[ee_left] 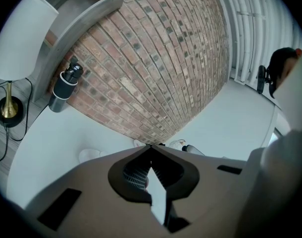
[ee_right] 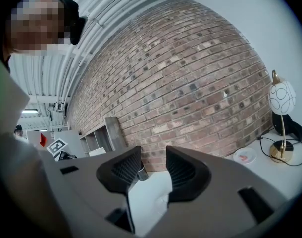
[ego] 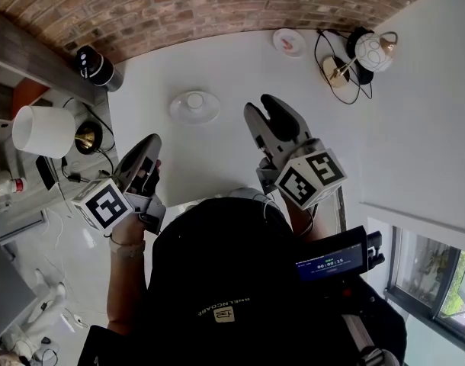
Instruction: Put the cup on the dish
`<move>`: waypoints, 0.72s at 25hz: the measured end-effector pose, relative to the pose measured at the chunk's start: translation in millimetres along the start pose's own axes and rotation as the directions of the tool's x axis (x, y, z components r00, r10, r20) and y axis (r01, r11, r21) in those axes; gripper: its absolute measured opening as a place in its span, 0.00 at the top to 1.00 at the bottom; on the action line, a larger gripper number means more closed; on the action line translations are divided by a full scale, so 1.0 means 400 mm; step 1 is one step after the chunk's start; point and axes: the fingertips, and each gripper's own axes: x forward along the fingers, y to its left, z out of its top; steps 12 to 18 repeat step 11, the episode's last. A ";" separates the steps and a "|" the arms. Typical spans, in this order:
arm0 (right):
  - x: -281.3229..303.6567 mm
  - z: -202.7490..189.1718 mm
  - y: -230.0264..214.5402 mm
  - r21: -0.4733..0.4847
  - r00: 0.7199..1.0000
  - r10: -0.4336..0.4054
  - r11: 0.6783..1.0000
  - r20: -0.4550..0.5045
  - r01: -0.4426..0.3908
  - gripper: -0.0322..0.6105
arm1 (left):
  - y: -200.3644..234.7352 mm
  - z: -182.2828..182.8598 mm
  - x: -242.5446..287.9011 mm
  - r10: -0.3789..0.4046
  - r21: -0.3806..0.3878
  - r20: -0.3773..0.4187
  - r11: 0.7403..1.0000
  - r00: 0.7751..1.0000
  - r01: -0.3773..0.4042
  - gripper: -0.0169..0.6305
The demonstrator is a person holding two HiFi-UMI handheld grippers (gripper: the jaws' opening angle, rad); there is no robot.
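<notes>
Cup (ego: 194, 99) appears seated at centre of white dish (ego: 178, 113) on bench (ego: 240, 71), ahead of both claws and apart from them. Left claw (ego: 152, 141) clenched, tips meeting, empty. Right claw (ego: 260, 106) released, jaws apart, nothing between them.

left claw (ee_left: 151, 148) closed | right claw (ee_right: 153, 170) parted | both held forward
</notes>
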 end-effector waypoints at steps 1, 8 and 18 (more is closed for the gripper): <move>-0.003 -0.002 0.001 0.000 1.000 -0.001 1.000 0.000 0.001 0.70 | -0.001 -0.002 -0.002 -0.010 -0.003 0.006 1.000 1.000 0.010 0.96; -0.022 -0.003 -0.002 0.001 1.000 -0.004 1.000 0.000 0.004 0.70 | -0.011 -0.015 -0.008 -0.011 -0.004 0.011 1.000 1.000 0.011 0.96; -0.026 -0.008 -0.006 0.003 1.000 -0.006 1.000 -0.003 0.006 0.70 | -0.014 -0.019 -0.009 0.008 -0.002 0.003 1.000 1.000 -0.008 0.96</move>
